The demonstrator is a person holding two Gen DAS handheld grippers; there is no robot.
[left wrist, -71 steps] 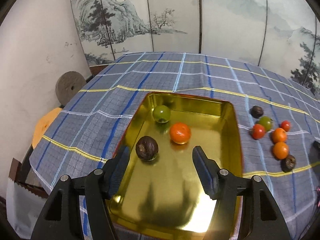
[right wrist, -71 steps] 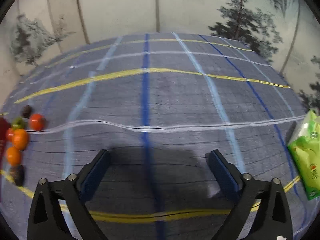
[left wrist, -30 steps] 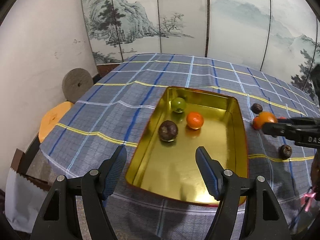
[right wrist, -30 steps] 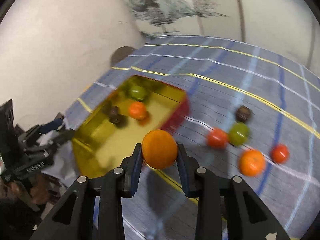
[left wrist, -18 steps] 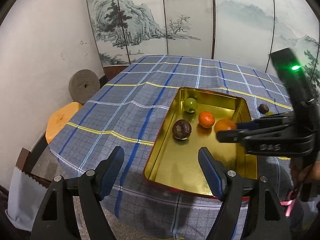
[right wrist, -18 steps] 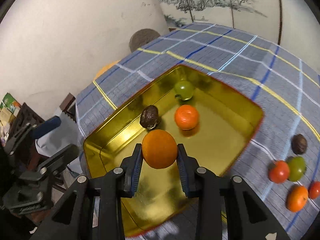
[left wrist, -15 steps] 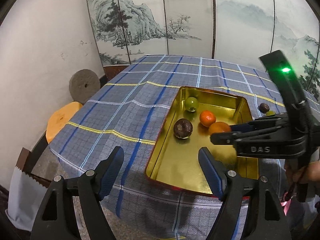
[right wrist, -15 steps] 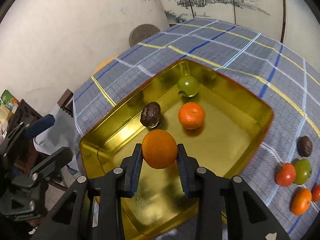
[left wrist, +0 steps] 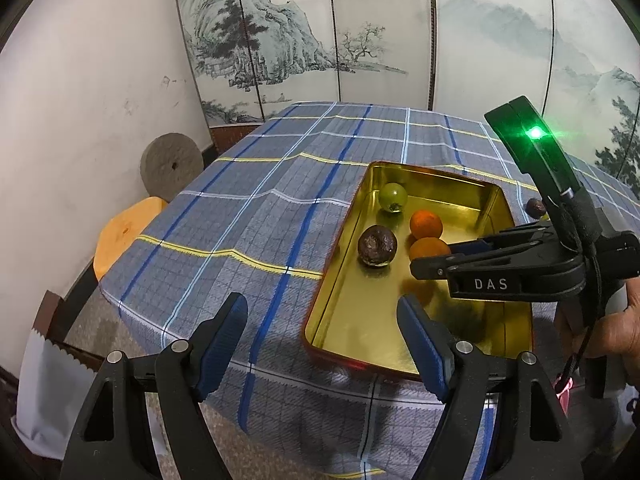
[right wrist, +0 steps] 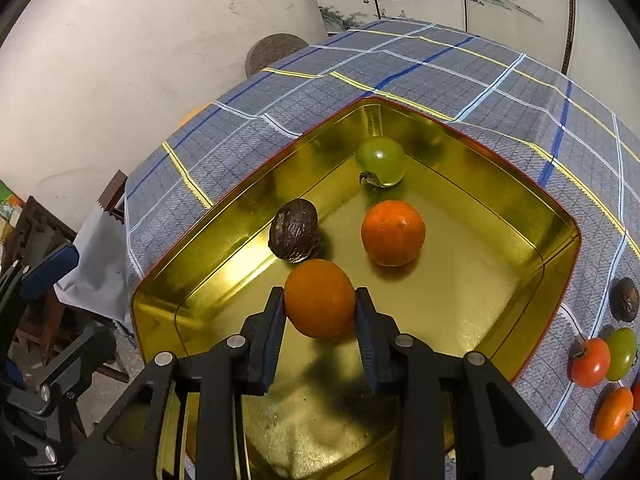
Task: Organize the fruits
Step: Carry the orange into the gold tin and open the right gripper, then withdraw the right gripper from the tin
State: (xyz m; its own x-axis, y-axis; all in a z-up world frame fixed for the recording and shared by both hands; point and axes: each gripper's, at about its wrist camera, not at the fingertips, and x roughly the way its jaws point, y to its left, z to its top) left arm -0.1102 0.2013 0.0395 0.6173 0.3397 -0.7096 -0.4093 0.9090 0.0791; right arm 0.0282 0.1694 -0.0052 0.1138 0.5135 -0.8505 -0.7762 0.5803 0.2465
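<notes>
My right gripper (right wrist: pixel 320 312) is clamped on an orange mandarin (right wrist: pixel 319 298), my two blue pads pressing its left and right sides, the fruit sitting right at my fingertips. I hold it low inside the gold tray (right wrist: pixel 500 184), above the tray's shiny floor; I cannot tell whether the fruit touches the metal. Just beyond my fingertips and a little to the left lies a dark wrinkled fruit (right wrist: pixel 294 235), very near the mandarin I hold. Ahead and slightly right of my tips sits a second mandarin (right wrist: pixel 393 233), and farther ahead, toward the tray's far corner, a green fruit (right wrist: pixel 380 161) with its stem end down.

Off to the right of my right fingers, outside the tray on the checked tablecloth (right wrist: pixel 440 68), lie more fruits: another dark one (right wrist: pixel 624 299), a red tomato (right wrist: pixel 590 362) touching a green one (right wrist: pixel 621 354), and an orange mandarin (right wrist: pixel 612 412) nearer to me.

My left gripper (left wrist: pixel 322 334) holds nothing; its jaws stand wide apart, with only cloth and the tray's near left corner between them. It hangs back from the tray, at the table's near edge. From there the tray (left wrist: pixel 332 256) lies ahead and to the right of my left fingers, and the right gripper (left wrist: pixel 430 260) reaches in from the right side with the mandarin (left wrist: pixel 428 248) at its tip.
</notes>
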